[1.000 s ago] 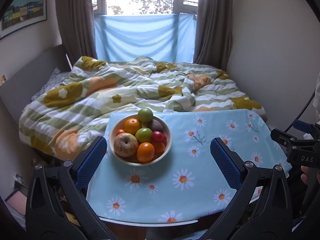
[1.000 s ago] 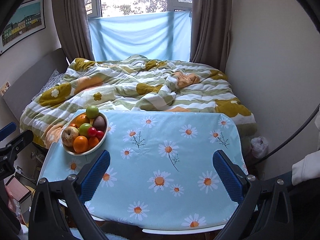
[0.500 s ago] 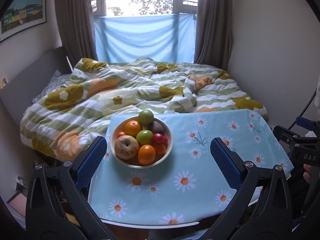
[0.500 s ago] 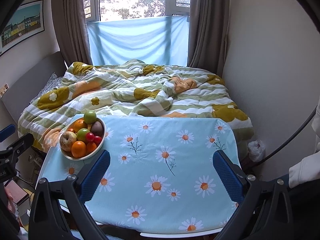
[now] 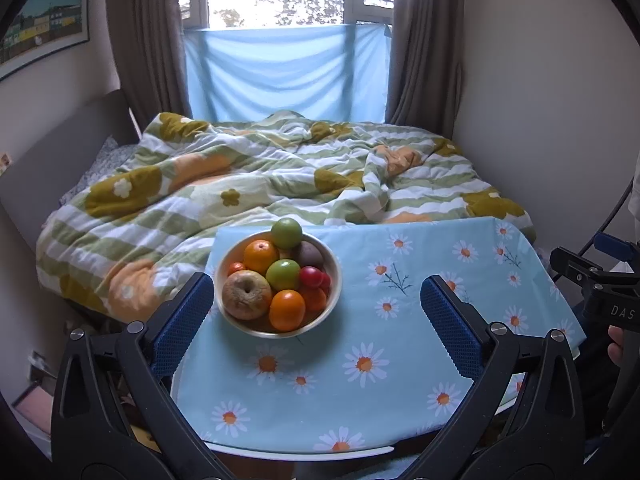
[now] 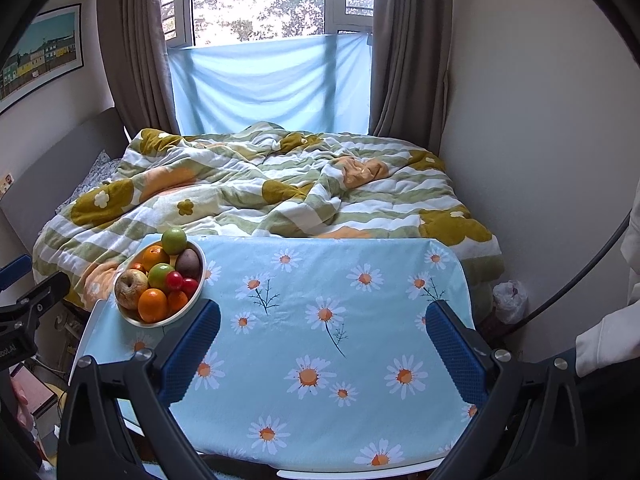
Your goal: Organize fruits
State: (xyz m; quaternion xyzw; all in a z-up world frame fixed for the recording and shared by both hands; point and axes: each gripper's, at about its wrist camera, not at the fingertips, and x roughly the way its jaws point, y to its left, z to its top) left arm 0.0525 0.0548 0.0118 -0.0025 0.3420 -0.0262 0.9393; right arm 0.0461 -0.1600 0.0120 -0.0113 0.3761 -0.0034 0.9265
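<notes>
A cream bowl (image 5: pixel 334 298) heaped with fruit stands at the far left of the table; it also shows in the right wrist view (image 6: pixel 200 286). It holds a brown apple (image 5: pixel 246 294), oranges (image 5: pixel 286 310), green apples (image 5: pixel 286 232), small red fruits (image 5: pixel 312 278) and a dark fruit (image 5: pixel 310 254). My left gripper (image 5: pixel 316 300) is open and empty, held back from the bowl, which shows between its blue pads. My right gripper (image 6: pixel 322 332) is open and empty above the table's middle, to the right of the bowl.
The table wears a light blue daisy cloth (image 6: pixel 360 320). A bed with a green and orange quilt (image 5: pixel 280 176) lies right behind it. Walls stand close on the right and left. A white bag (image 6: pixel 510 298) lies on the floor at right.
Both grippers drew back and rose a little, so the table and bowl sit lower and farther in view. Both stay open and empty.
</notes>
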